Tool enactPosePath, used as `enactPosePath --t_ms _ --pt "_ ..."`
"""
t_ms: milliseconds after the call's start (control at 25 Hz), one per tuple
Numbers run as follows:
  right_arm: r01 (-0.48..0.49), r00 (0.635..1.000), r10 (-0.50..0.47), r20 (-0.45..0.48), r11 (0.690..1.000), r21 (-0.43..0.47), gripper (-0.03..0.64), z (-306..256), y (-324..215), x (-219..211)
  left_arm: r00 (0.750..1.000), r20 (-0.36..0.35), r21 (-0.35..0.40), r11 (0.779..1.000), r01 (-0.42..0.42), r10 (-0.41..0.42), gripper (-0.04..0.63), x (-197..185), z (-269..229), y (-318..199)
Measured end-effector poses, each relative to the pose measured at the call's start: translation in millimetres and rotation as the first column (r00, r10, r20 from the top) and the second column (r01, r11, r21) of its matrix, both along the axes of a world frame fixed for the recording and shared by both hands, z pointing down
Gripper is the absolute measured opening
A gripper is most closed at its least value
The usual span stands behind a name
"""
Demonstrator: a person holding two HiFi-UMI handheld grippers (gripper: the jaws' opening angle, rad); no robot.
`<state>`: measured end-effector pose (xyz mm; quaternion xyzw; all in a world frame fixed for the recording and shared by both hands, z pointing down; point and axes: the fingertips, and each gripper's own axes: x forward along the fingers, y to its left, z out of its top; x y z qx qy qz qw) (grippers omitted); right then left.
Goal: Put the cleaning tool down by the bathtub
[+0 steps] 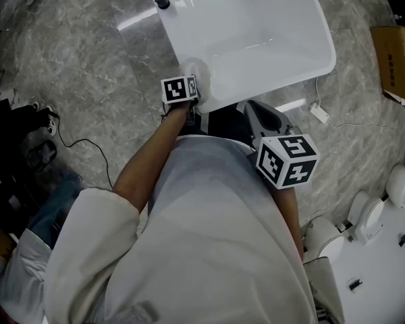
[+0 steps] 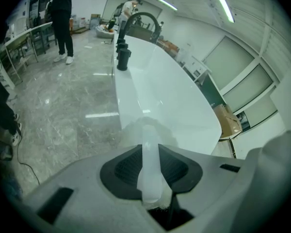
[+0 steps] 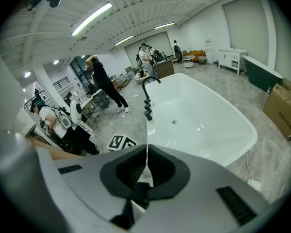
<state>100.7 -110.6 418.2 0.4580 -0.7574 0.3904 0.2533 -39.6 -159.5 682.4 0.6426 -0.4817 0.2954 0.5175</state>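
**Item: cleaning tool, held at the bathtub rim, not yet set down**
Head view: left gripper (image 1: 189, 96) reached to the near rim of the white bathtub (image 1: 324, 52), with the cleaning tool (image 1: 197, 71) a pale fluffy mass against that rim; right gripper (image 1: 260, 113) hung apart, close to the person's body. Left gripper view: jaws clamped on the tool's smooth whitish handle (image 2: 149, 166), fuzzy head (image 2: 144, 130) beyond, over the tub edge. Right gripper view: jaws pressed together, nothing between them. Handling, judged: light; head soft and compressible; handle stiff but likely slippery, and best gripped mid-length.
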Motion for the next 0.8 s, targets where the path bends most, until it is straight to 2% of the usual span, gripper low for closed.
enactPosePath --t_ms 400,800 --pt "0.005 1.0 -0.005 0.0 1.0 -0.011 0.012 2.9 3.3 4.3 1.0 0.01 0.006 1.0 -0.018 0.018 0.086 7.5 4.8 3.9" --pt "-0.003 1.0 0.003 -0.001 1.0 -0.015 0.012 3.8 1.6 4.4 0.997 -0.013 -0.004 0.997 -0.071 0.071 0.098 14.9 9.3 4.4"
